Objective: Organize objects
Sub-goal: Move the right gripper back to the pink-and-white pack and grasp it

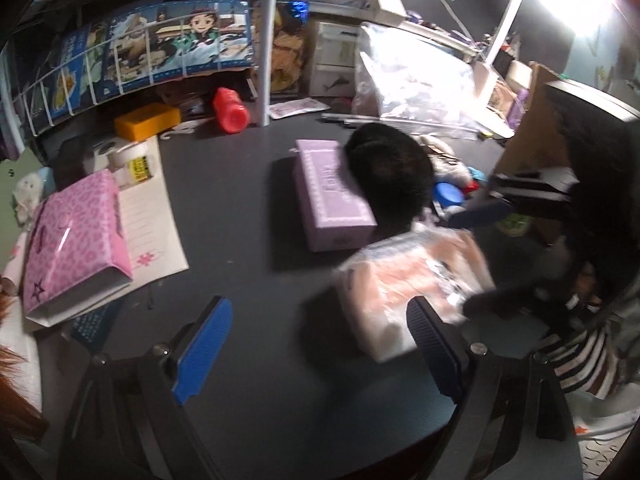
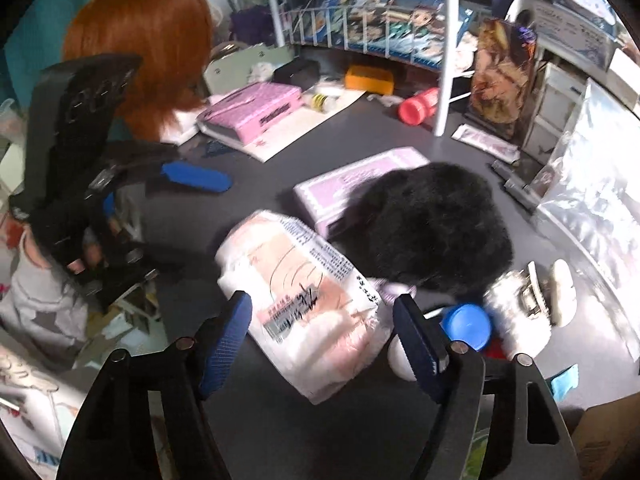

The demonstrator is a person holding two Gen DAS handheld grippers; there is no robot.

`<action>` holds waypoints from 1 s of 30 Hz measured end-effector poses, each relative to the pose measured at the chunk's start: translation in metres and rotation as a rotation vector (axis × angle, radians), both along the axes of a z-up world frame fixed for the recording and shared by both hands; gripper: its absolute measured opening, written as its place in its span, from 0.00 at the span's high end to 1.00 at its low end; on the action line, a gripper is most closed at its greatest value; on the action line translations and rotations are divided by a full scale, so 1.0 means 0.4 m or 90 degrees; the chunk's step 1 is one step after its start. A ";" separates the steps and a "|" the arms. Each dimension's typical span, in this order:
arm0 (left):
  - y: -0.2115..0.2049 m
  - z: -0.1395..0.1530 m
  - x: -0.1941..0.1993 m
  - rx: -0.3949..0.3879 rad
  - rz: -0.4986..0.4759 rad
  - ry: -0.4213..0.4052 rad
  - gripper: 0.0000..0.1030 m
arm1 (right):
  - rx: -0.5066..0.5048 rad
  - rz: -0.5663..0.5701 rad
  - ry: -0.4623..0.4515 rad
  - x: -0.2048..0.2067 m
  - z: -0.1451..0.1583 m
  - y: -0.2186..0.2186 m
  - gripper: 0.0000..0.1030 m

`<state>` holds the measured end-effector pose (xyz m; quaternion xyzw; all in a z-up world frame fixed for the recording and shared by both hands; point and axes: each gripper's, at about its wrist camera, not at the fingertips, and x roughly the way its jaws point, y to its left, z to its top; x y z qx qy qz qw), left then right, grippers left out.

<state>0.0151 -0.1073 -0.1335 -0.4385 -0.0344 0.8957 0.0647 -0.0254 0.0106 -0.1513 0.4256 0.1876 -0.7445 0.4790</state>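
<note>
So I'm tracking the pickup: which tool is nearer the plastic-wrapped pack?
Right. The right tool straddles the pack, fingers either side; the left tool has only one finger at its corner.

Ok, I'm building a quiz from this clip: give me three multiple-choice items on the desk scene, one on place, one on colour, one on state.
1. What lies against the black furry thing?
A. lilac box
B. orange block
C. red bottle

2. What colour are the pads of the right tongs?
A. green
B. blue
C. white

3. How does the red bottle sit?
A. upright
B. on its side
C. inside a box

Answers: 1 A, the lilac box touches the fur; 2 B, both pads are blue; 3 B, it lies flat on the desk.
</note>
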 end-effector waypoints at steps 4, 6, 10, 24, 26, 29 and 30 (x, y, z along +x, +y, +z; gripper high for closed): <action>-0.014 -0.003 -0.012 -0.015 0.018 0.004 0.15 | 0.000 0.017 -0.021 0.025 -0.001 0.010 0.34; -0.021 -0.003 -0.016 -0.011 0.022 0.004 0.15 | 0.001 0.030 -0.034 0.040 -0.002 0.014 0.34; -0.030 0.012 -0.017 0.020 0.018 0.006 0.15 | 0.011 0.039 -0.010 0.066 -0.003 0.006 0.31; -0.029 0.037 0.008 0.060 0.007 0.004 0.14 | 0.049 0.059 0.070 0.104 -0.027 -0.039 0.38; -0.022 0.033 0.008 0.068 -0.001 0.000 0.14 | 0.049 0.060 0.071 0.105 -0.025 -0.039 0.49; -0.008 0.027 0.004 0.088 -0.008 -0.010 0.14 | 0.046 0.063 0.068 0.108 -0.021 -0.036 0.62; -0.003 0.027 0.002 0.097 -0.015 -0.009 0.14 | 0.044 0.064 0.064 0.107 -0.020 -0.036 0.65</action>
